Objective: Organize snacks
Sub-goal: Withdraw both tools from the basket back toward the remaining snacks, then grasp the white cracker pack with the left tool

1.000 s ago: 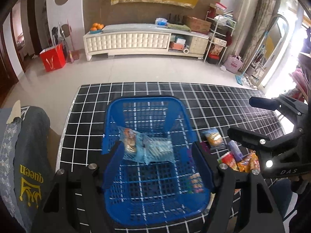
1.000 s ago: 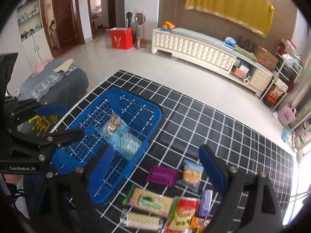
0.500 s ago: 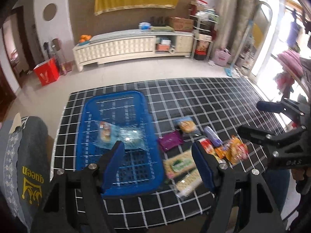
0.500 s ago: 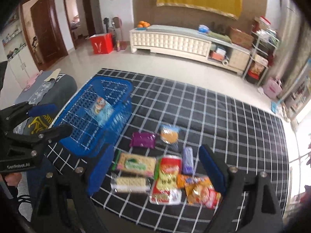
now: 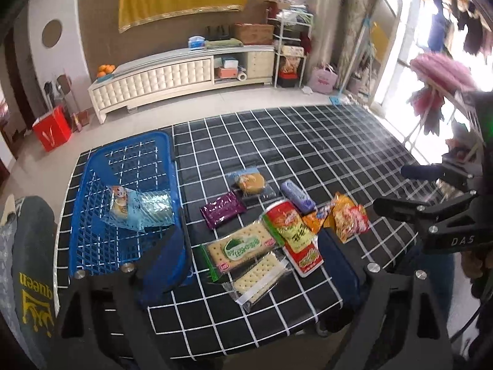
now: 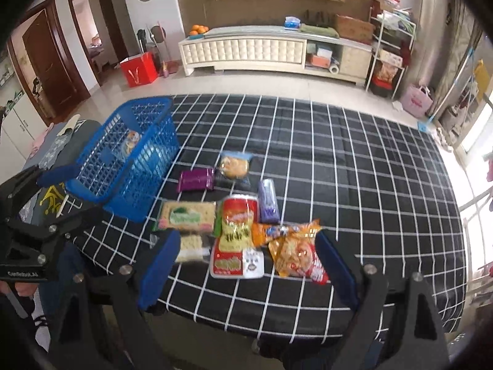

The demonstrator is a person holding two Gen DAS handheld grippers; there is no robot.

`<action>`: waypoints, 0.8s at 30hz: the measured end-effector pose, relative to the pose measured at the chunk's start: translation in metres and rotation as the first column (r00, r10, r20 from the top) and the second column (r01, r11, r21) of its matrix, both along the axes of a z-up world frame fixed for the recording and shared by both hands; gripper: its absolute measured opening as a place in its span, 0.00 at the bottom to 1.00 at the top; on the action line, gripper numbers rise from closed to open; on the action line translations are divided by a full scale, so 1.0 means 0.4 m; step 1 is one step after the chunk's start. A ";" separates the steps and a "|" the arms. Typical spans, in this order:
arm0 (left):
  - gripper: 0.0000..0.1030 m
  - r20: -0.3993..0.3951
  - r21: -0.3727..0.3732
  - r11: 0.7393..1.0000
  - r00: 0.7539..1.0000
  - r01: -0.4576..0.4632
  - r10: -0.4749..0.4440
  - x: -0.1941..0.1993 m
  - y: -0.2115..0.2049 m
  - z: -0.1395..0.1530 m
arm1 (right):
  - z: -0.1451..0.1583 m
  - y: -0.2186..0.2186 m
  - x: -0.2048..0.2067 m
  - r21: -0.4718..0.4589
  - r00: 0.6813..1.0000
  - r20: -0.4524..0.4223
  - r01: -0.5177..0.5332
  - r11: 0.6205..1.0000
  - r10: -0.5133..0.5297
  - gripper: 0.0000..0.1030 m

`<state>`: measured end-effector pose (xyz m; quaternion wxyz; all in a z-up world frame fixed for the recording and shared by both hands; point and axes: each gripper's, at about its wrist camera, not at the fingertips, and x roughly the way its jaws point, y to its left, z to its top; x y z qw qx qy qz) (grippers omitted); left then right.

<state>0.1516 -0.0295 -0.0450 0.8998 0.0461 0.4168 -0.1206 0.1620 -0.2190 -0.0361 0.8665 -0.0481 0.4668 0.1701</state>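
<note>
**Snacks: one binned, rest loose on table**

Snacks (image 5: 271, 231) lie clustered on the table (image 5: 308, 141), just right of the basket (image 5: 92, 246), which holds one clear packet (image 5: 138, 206). Left gripper (image 5: 249, 262) and right gripper (image 6: 246, 265) hover spread wide, empty. Step: choosing the next pick. Next: descend, close on one packet.

I see a blue plastic lattice basket (image 5: 92, 215) at left on the table (image 5: 308, 141), under glossy checked cloth. The snack wrappers (image 5: 292, 231) look like shiny film.
</note>
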 end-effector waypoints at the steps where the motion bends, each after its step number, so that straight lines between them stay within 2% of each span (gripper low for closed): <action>1: 0.86 -0.006 0.019 1.000 1.000 0.010 -0.009 -0.005 -0.009 -0.011 | -0.012 -0.001 -0.003 0.000 1.000 -0.007 -0.003 1.000 0.003 0.89; 3: 0.91 -0.016 0.056 0.998 1.000 0.024 -0.023 -0.011 -0.019 -0.036 | -0.043 -0.002 -0.008 -0.006 1.000 -0.026 -0.007 1.000 0.007 0.89; 4: 0.99 -0.022 0.080 0.996 0.999 0.033 -0.031 -0.013 -0.025 -0.053 | -0.057 -0.002 -0.012 -0.009 0.999 -0.034 -0.007 1.000 0.007 0.89; 10: 1.00 -0.088 0.197 0.976 0.993 0.094 -0.078 -0.025 -0.047 -0.158 | -0.153 0.009 -0.043 -0.015 0.999 -0.041 0.031 0.999 -0.032 0.89; 13: 1.00 -0.137 0.181 0.978 0.988 0.101 -0.077 -0.013 -0.040 -0.209 | -0.200 0.022 -0.051 -0.051 0.998 -0.047 0.041 0.998 -0.043 0.89; 17: 1.00 -0.197 0.117 0.986 0.976 0.120 -0.095 0.008 -0.029 -0.266 | -0.250 0.035 -0.059 -0.103 0.998 -0.043 0.037 0.994 -0.042 0.89; 19: 1.00 -0.209 0.116 0.983 0.971 0.144 -0.117 0.014 -0.034 -0.290 | -0.268 0.036 -0.059 -0.120 0.998 -0.042 0.037 0.992 -0.042 0.89; 24: 1.00 -0.267 0.130 0.972 0.951 0.194 -0.154 0.042 -0.058 -0.358 | -0.312 0.024 -0.050 -0.099 0.995 -0.078 0.057 0.994 -0.065 0.89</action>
